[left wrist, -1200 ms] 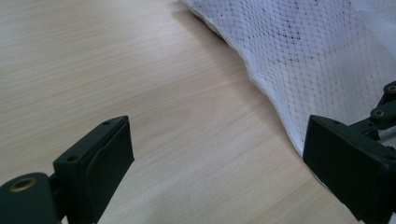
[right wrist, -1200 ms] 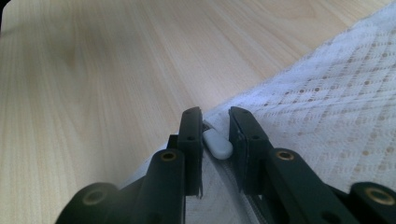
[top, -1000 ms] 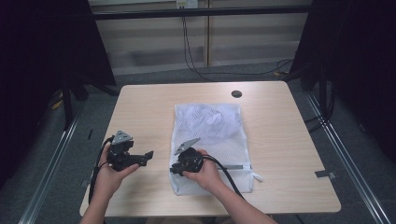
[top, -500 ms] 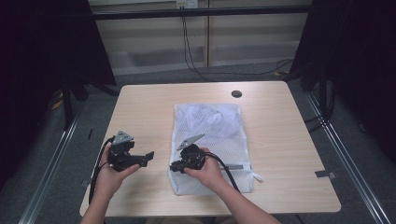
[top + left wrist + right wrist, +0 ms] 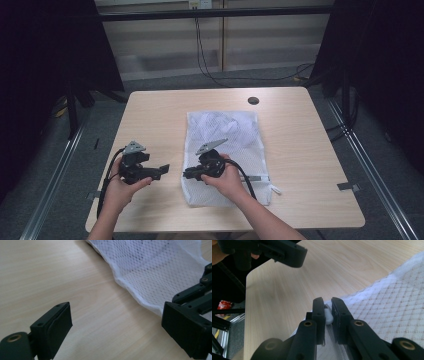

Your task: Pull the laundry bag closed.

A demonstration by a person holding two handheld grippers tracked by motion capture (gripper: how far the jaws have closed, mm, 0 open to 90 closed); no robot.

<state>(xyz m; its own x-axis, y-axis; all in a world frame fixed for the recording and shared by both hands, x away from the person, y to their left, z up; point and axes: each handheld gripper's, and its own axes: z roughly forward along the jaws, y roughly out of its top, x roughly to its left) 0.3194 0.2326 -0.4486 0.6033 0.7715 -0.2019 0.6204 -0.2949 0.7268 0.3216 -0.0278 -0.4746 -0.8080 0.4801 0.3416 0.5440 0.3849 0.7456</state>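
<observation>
A white mesh bag [image 5: 225,130] lies flat in the middle of the wooden table [image 5: 300,150]. My right gripper [image 5: 186,175] is at the bag's near left corner. In the right gripper view its jaws [image 5: 327,307] are shut on a small white bit of the bag's edge [image 5: 328,316], with the mesh [image 5: 392,310] spreading to the right. My left gripper [image 5: 165,170] is held just left of the bag. Its jaws [image 5: 117,320] stand wide open over bare wood, nothing between them, and the bag's hem [image 5: 155,267] lies beyond.
A dark round grommet [image 5: 253,100] sits near the table's far edge. A small white tab [image 5: 274,190] sticks out at the bag's near right corner. Bare wood [image 5: 287,290] lies left of the bag. Cables trail on the floor behind the table.
My right gripper has risen slightly, still clamped on the bag's edge. The left gripper has stayed where it was.
</observation>
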